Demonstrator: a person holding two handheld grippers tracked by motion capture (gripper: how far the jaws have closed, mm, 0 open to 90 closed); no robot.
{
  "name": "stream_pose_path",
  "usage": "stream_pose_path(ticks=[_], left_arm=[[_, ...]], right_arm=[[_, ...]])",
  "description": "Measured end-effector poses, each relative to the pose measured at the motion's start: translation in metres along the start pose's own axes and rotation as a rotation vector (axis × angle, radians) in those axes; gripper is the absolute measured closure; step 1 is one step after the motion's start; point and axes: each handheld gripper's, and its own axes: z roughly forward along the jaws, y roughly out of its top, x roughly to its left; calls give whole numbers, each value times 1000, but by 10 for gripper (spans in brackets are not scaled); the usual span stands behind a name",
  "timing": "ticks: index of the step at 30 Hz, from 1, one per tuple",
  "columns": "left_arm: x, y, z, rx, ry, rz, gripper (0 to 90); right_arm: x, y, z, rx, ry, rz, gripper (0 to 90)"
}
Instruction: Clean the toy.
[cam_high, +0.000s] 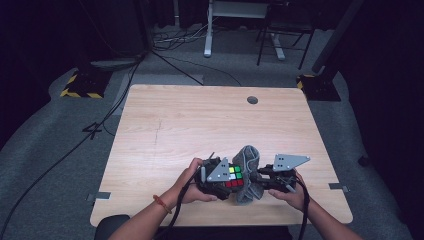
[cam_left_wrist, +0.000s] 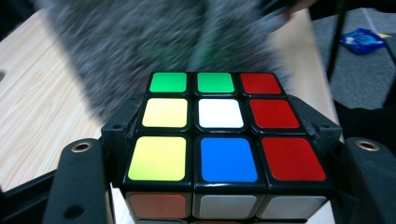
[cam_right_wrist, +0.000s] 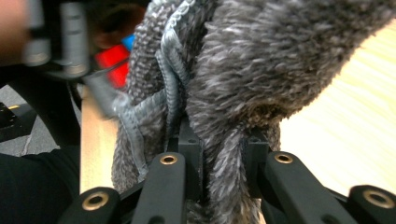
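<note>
Cube and cloth held together at the near edge of the bench (cam_high: 165, 120).

Left tongs (cam_high: 216, 176) clamp the cube (cam_left_wrist: 219, 135) by two opposite sides; it sits just left of the grey cloth (cam_high: 247, 172), touching it. The cube looks rigid, light and smooth-faced, likely to twist in the grip, so flat opposite faces are the best hold. Right tongs (cam_right_wrist: 224, 175) are nearly closed, pinching a fold of cloth, which is soft, fluffy and limp; any bunched fold serves.
</note>
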Motion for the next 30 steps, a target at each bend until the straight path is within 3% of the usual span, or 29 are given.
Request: stream_pose_path(ticks=[4,8,13,16,18,20,27,30], left_arm=[[-3,1,2,24,13,19,328],[0,-2,5,60,30,1,327],[-2,-3,14,127,41,22,327],[-2,-3,15,141,43,27,330],[1,-3,14,132,40,18,331],[2,-2,10,115,47,12,331],[6,5,-9,7,53,-6,332],[6,8,-14,-28,51,-8,333]], right_arm=[[1,-7,9,46,0,-1,762],[3,-1,3,7,-12,-14,763],[11,4,1,1,-28,-59,763],[15,9,1,-4,-26,-80,762],[15,10,2,3,-46,-94,761],[11,8,1,4,-50,-74,761],[0,-11,14,118,-53,-28,762],[-4,-17,21,154,-26,-2,762]])
